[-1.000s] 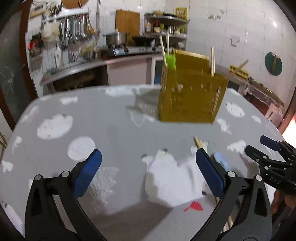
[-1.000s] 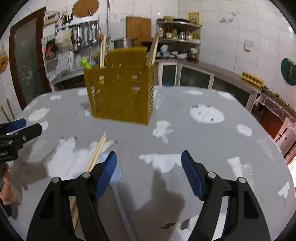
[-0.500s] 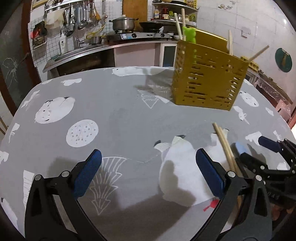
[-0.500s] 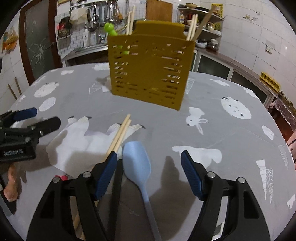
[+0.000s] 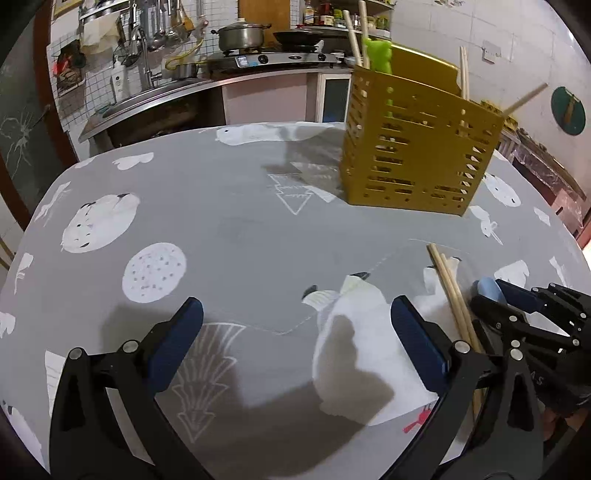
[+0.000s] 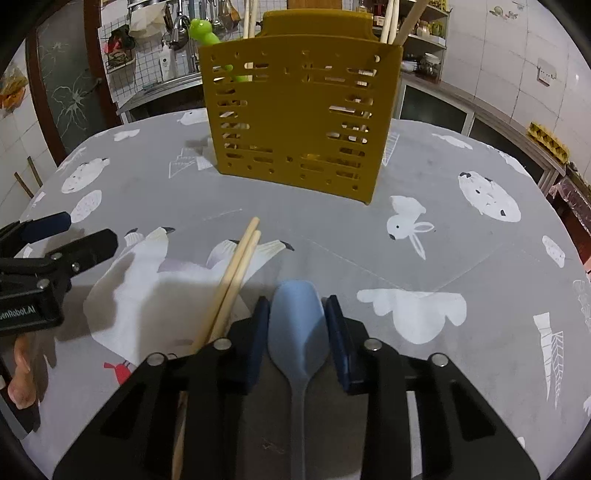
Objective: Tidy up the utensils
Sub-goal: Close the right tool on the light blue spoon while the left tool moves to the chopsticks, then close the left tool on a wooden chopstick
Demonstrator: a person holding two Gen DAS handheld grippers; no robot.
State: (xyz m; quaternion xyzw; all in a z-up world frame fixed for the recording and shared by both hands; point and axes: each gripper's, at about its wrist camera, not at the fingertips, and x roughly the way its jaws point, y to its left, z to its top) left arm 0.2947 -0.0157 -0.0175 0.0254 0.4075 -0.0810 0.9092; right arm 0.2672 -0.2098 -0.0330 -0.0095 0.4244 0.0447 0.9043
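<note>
A yellow slotted utensil holder [image 6: 301, 122] stands on the table, with chopsticks and a green utensil [image 6: 207, 35] in it; it also shows in the left wrist view [image 5: 417, 147]. A light blue spoon [image 6: 297, 325] lies on the cloth between the fingers of my right gripper [image 6: 297, 332], whose jaws have closed in on the spoon's bowl. A pair of wooden chopsticks [image 6: 236, 273] lies just left of it. My left gripper [image 5: 295, 343] is open and empty above the cloth, left of the chopsticks [image 5: 448, 288].
The table has a grey cloth with white animal prints [image 6: 410, 225]. Behind it are a kitchen counter with a stove and pot [image 5: 240, 37], hanging utensils and a tiled wall. The right gripper shows at the right edge of the left wrist view [image 5: 517, 314].
My right gripper moved forward and down over the blue spoon and its jaws closed in around the spoon's bowl. The left gripper stayed open and shifted slightly.
</note>
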